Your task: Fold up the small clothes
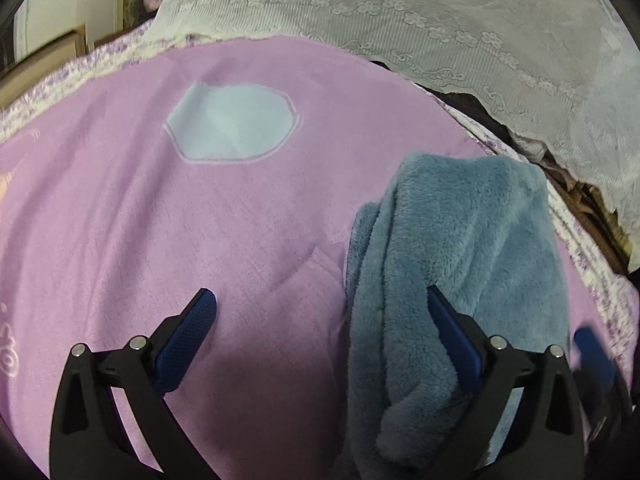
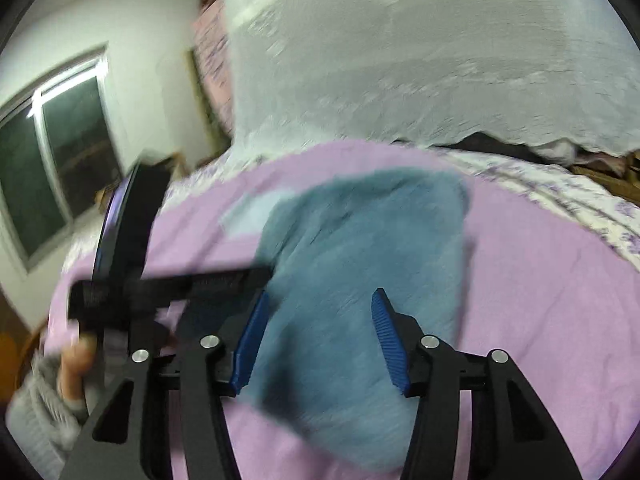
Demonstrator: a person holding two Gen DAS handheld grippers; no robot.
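Fleece garment [image 2: 352, 280] between right fingers [image 2: 384, 336], beside left fingers [image 1: 452, 336].

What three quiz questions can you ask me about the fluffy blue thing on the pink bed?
1. True or false: the fluffy blue-grey fleece garment lies on the pink bedsheet.
2. The pale round patch on the sheet is: A light blue, B red, C green?
3. Fill in: the white lace cover has a border of little ____.
Key: 1 true; 2 A; 3 flowers.
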